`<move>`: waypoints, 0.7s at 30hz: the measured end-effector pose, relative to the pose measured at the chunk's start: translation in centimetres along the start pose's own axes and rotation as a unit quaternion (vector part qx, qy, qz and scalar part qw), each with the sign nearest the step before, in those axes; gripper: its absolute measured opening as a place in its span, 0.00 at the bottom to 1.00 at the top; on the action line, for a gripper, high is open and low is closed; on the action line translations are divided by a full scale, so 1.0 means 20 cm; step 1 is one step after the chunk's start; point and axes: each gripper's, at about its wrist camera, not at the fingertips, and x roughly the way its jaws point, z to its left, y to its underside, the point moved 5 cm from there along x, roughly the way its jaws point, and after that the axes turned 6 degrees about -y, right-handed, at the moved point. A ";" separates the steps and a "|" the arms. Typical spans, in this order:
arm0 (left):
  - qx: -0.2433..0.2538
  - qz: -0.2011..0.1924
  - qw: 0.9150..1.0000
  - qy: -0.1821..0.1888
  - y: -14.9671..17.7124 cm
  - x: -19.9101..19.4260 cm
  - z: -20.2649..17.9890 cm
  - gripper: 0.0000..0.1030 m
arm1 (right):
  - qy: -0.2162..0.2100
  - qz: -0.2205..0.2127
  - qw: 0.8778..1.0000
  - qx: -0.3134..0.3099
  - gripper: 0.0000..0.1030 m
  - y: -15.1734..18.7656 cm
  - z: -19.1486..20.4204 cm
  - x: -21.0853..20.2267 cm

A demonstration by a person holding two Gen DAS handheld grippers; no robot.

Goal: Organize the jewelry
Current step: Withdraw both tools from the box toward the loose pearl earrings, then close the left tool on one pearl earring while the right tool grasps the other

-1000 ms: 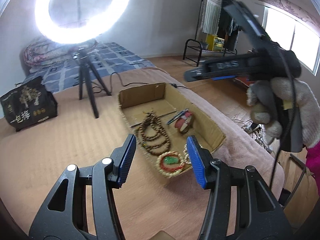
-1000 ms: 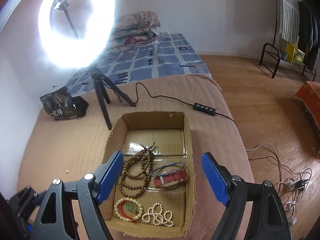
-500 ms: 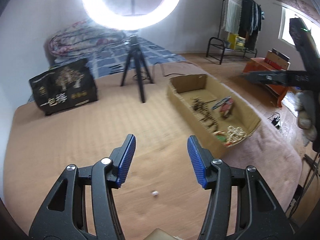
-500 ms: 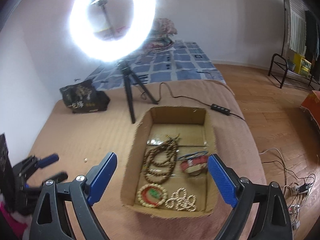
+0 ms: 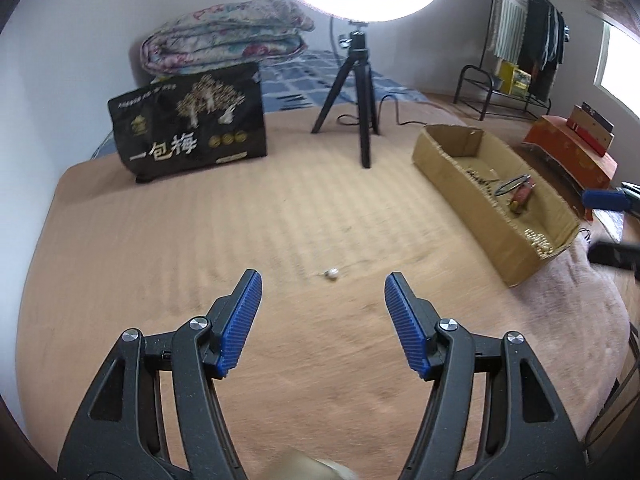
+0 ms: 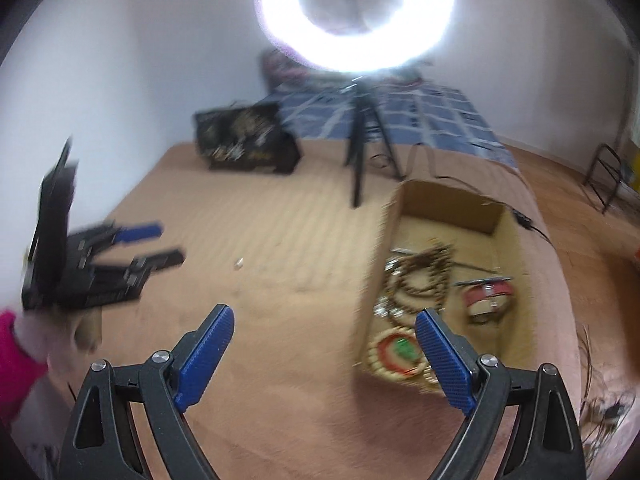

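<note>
Left gripper: jaws have just been opening, nothing between them, lined up on the loose pearl pendant lying on the brown blanket, likely the next pick. Right gripper: spread wide, empty, straddling the near wall of the cardboard box, where the bead bracelets already sit.

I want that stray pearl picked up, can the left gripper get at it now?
Probably yes: the left gripper is open, and the pearl lies alone on the blanket just ahead.
</note>
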 end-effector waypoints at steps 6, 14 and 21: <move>0.010 0.002 1.000 0.017 0.05 0.07 0.00 0.64 | -0.017 0.036 0.997 -0.069 0.85 0.11 0.21 0.15; 0.017 0.017 0.999 0.030 0.07 0.20 -0.05 0.45 | -0.059 0.062 0.994 -0.061 0.68 0.22 0.29 0.32; 0.002 0.033 0.998 0.047 0.05 0.33 -0.05 0.37 | -0.081 0.075 0.992 -0.060 0.56 0.25 0.32 0.44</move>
